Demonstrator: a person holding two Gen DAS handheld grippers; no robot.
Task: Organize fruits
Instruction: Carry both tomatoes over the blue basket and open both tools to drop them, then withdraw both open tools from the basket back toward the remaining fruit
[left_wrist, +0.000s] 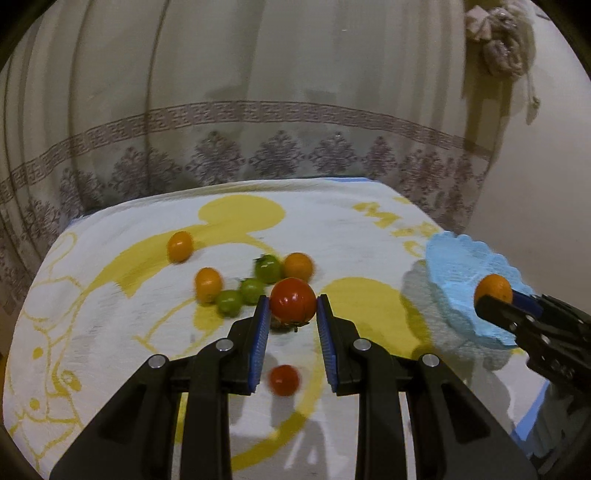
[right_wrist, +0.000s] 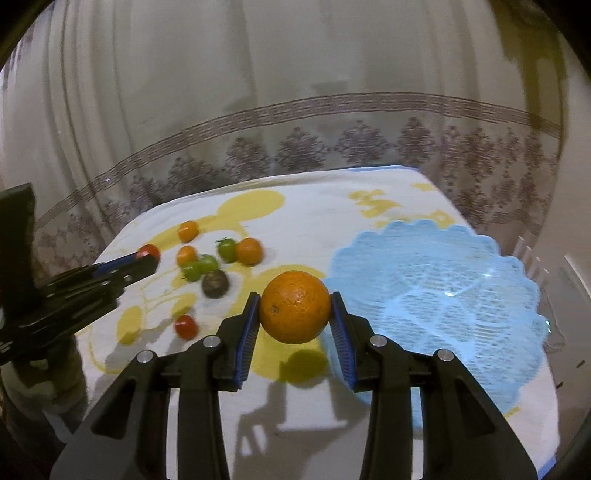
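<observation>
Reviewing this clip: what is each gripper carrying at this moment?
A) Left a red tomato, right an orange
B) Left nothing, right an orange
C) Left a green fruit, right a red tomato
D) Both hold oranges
A: the left gripper pinches a red tomato between its blue pads, while the right gripper clamps an orange just beside the blue basket.

Dim yellowish light, motion blur, fisheye-warped edges.

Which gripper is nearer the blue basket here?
Right. The right gripper, holding an orange, is at the blue basket's edge; the left gripper, holding a red tomato, is over the loose fruit.
</observation>
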